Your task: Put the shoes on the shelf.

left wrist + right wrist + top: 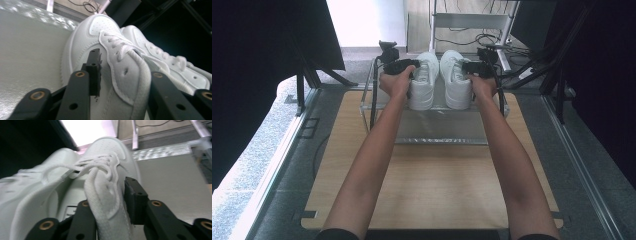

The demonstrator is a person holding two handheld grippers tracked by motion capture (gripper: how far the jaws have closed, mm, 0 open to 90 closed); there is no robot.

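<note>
Two white sneakers stand side by side, toes pointing away, on a frosted shelf [442,132] at the far end of the wooden table. My left gripper [412,66] is at the left shoe [423,82], my right gripper [469,67] at the right shoe [457,82]. In the left gripper view the left shoe's [110,50] padded collar wall lies between the jaws of the left gripper [125,65], which stand a little apart from it. The right gripper [107,192] straddles the right shoe's [105,157] collar the same way, its pads not pressing.
The shelf's metal frame [373,95] rises at its left side. The wooden tabletop [437,185] stretches toward me under both forearms. Behind the shelf stand a white metal stand [472,20] and floor cables [472,40]; dark frames and curtains flank the table.
</note>
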